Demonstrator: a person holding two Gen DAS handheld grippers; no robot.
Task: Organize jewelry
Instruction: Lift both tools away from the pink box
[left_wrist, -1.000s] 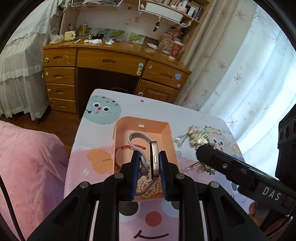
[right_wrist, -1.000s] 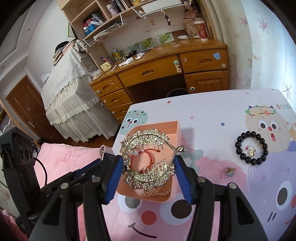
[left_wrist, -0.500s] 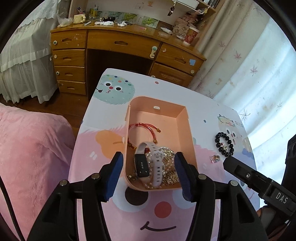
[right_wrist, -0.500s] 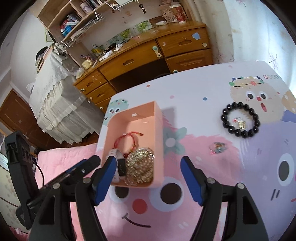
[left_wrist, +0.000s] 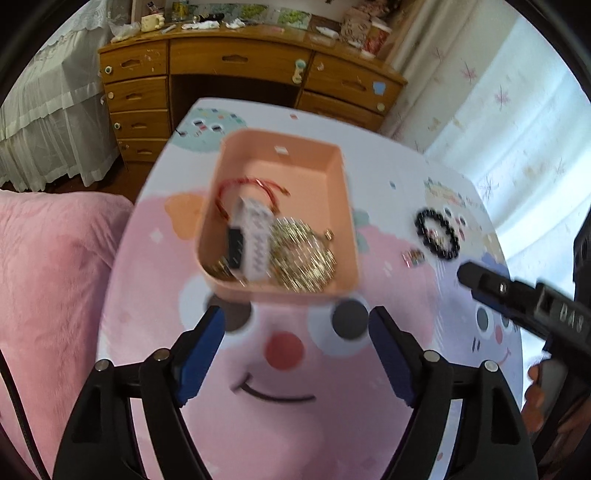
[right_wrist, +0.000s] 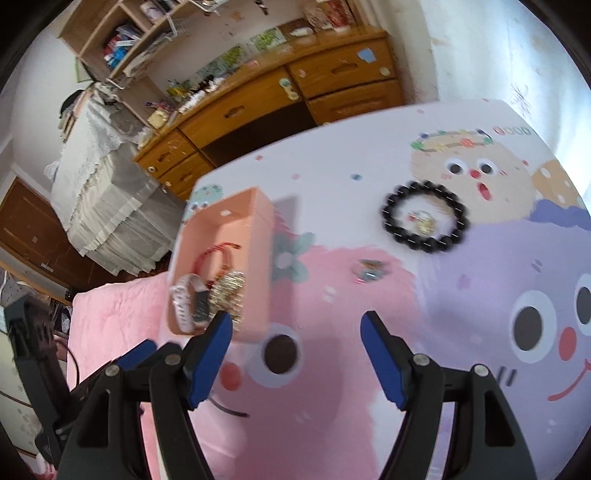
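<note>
The bead bracelet (right_wrist: 424, 220) lies on the bench (right_wrist: 369, 424), well right of the box (right_wrist: 221, 266); it looks light, stiff-beaded and likely to roll, so pinching across one side of the ring seems best. Left gripper (left_wrist: 296, 345) and right gripper (right_wrist: 296, 349) both hang with jaws wide open, empty, touching nothing.

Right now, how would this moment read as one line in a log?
left gripper: open, empty | right gripper: open, empty | pink box: watch, gold hair comb, red bracelet | black bead bracelet: on table

Peach box (left_wrist: 343, 206), gold tiara (left_wrist: 303, 258), black bead bracelet (right_wrist: 424, 220), pink cartoon-print tablecloth (left_wrist: 295, 424).
</note>
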